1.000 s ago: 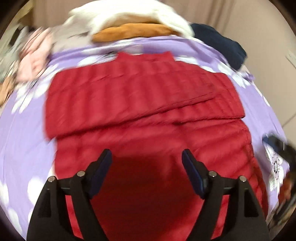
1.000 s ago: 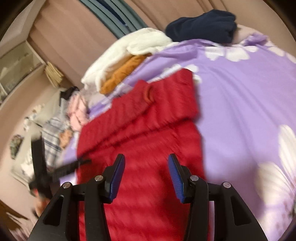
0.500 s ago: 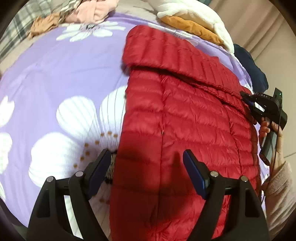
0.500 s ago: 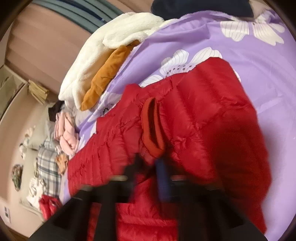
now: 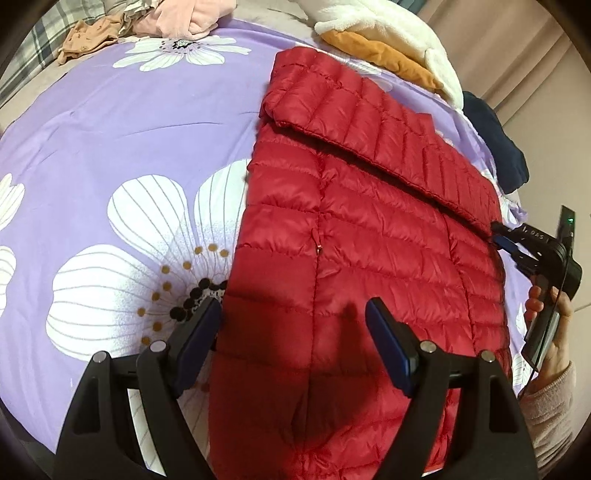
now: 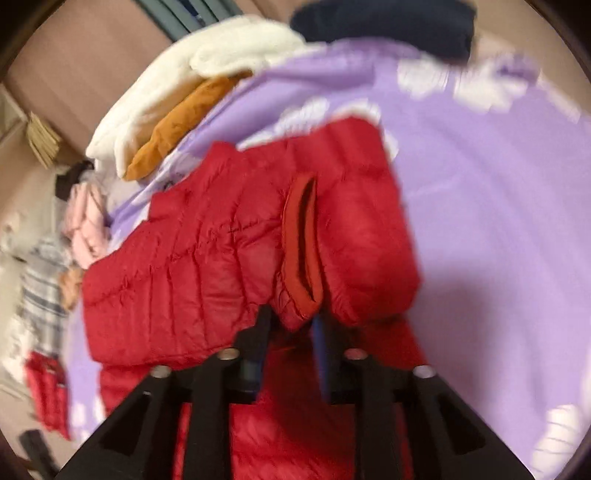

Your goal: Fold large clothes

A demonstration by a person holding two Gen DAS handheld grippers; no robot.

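A red quilted puffer jacket (image 5: 369,240) lies flat on a purple flowered bedsheet (image 5: 110,129), with one sleeve folded across its upper part. My left gripper (image 5: 293,317) hangs open above the jacket's near left edge, one finger over the sheet and one over the jacket, holding nothing. My right gripper (image 5: 504,240) sits at the jacket's far right edge. In the blurred right wrist view, the right gripper (image 6: 291,325) has the sleeve end by the cuff (image 6: 299,240) bunched between its fingers. Its jaws are opening.
A white fleece over an orange garment (image 5: 388,33) lies at the bed's far end, with a navy garment (image 5: 491,140) to its right. Pink and tan clothes (image 5: 184,18) are piled at the far left. A person's hand (image 5: 554,314) holds the right gripper.
The left gripper swung to the jacket's left edge, then held still, staying open. The right gripper closed on the sleeve near the cuff and has shifted with it.
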